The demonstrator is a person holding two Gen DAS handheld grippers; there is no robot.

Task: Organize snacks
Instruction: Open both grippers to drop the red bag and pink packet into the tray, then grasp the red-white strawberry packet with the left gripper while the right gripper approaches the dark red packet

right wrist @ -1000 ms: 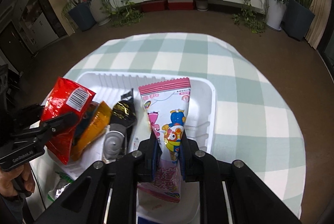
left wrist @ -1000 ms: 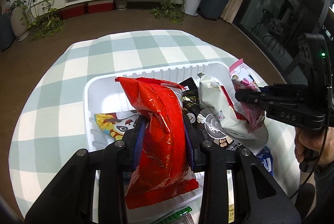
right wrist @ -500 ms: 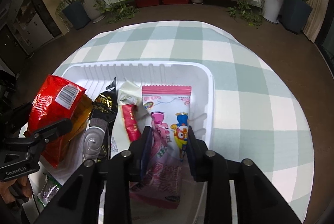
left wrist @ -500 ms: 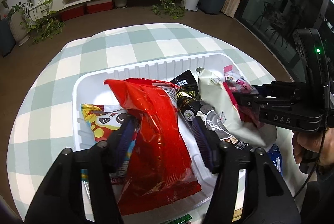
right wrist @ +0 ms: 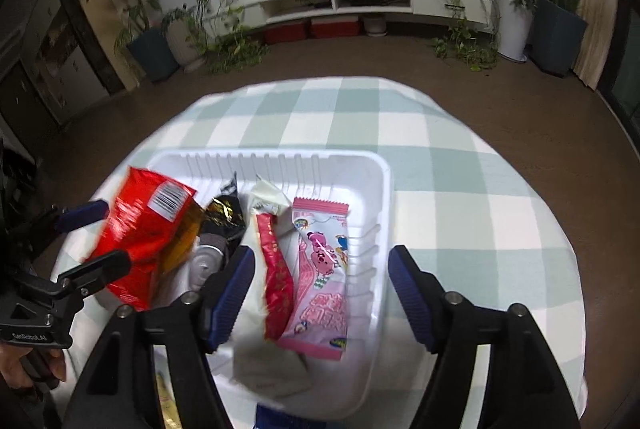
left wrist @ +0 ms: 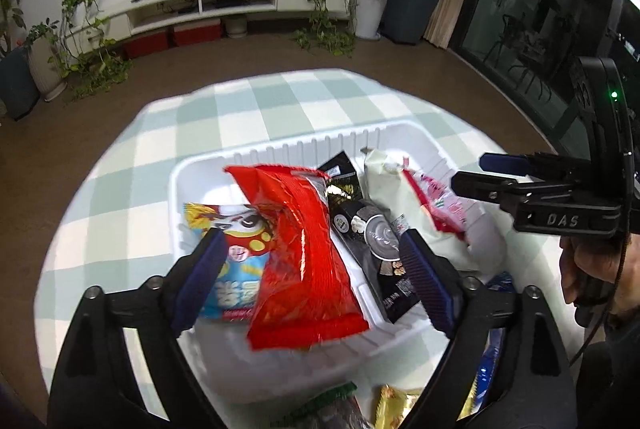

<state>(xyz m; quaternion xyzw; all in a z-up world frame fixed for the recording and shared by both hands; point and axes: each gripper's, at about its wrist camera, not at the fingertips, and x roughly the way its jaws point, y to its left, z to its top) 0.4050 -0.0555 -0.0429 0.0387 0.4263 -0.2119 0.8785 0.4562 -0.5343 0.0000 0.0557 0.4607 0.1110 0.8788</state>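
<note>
Two claws were opening: the left claw [left wrist: 312,277] let go of the red bag [left wrist: 304,249], the right claw [right wrist: 320,285] the pink packet [right wrist: 324,281], so both stayed in the white tray [right wrist: 384,197].

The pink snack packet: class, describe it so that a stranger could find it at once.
Find the white bin on the checked tablecloth. Inside, the pink snack packet lies flat along the right wall. It alone is pale pink with cartoon figures; the red bag sits opposite.
</note>
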